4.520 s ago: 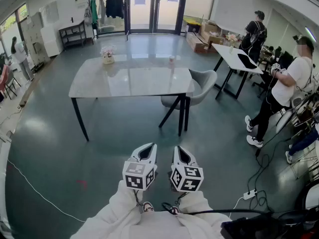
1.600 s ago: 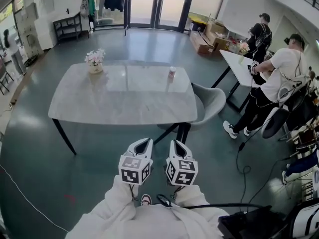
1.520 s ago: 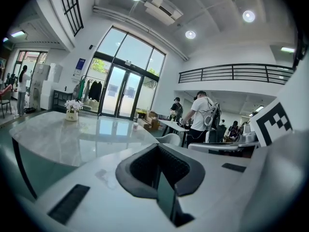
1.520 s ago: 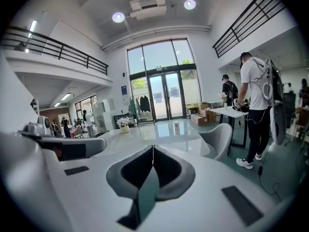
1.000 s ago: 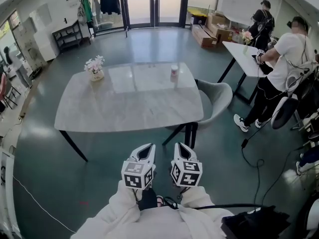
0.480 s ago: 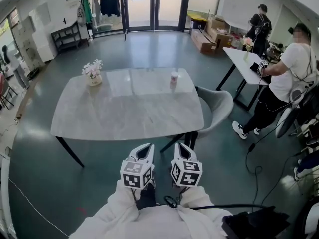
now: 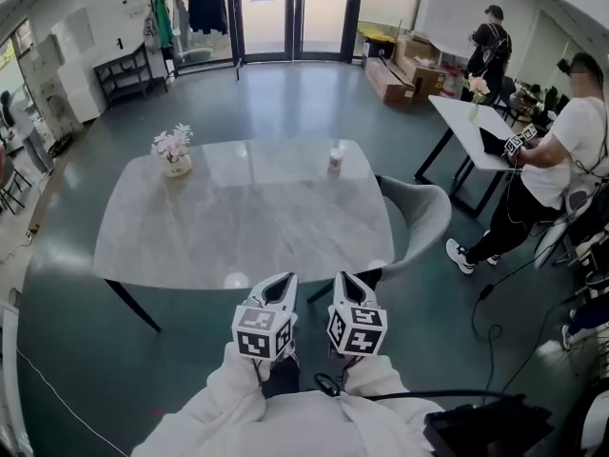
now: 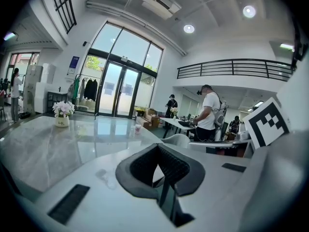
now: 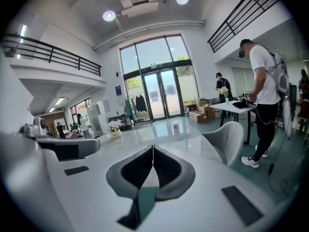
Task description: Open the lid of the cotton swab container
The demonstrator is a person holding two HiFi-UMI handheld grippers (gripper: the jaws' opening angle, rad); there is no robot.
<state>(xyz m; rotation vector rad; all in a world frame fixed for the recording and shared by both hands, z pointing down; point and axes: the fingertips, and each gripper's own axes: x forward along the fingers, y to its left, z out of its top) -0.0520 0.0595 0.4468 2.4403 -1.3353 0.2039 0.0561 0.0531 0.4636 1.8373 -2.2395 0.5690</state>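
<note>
Left gripper [image 7: 284, 280] and right gripper [image 7: 343, 279]: closed, empty. Cotton swab container [image 7: 335, 160] at the table's [image 7: 238, 219] far edge (likely light, tippy): brace body, pinch lid [image 7: 335, 150].

The container [image 7: 335, 158] on the worktop [image 7: 238, 236] is too small in every view to make out its lid. The print on the pot [image 7: 174, 166] cannot be read. The chair [image 7: 423, 219] is partly hidden under the worktop's edge. The hands holding the left hand-held gripper [image 7: 279, 284] and the right hand-held gripper [image 7: 345, 284] are hidden behind the marker cubes and sleeves [image 7: 219, 398]. A dark thing [image 7: 485, 431] at the head view's lower right is cut off by the edge.
</note>
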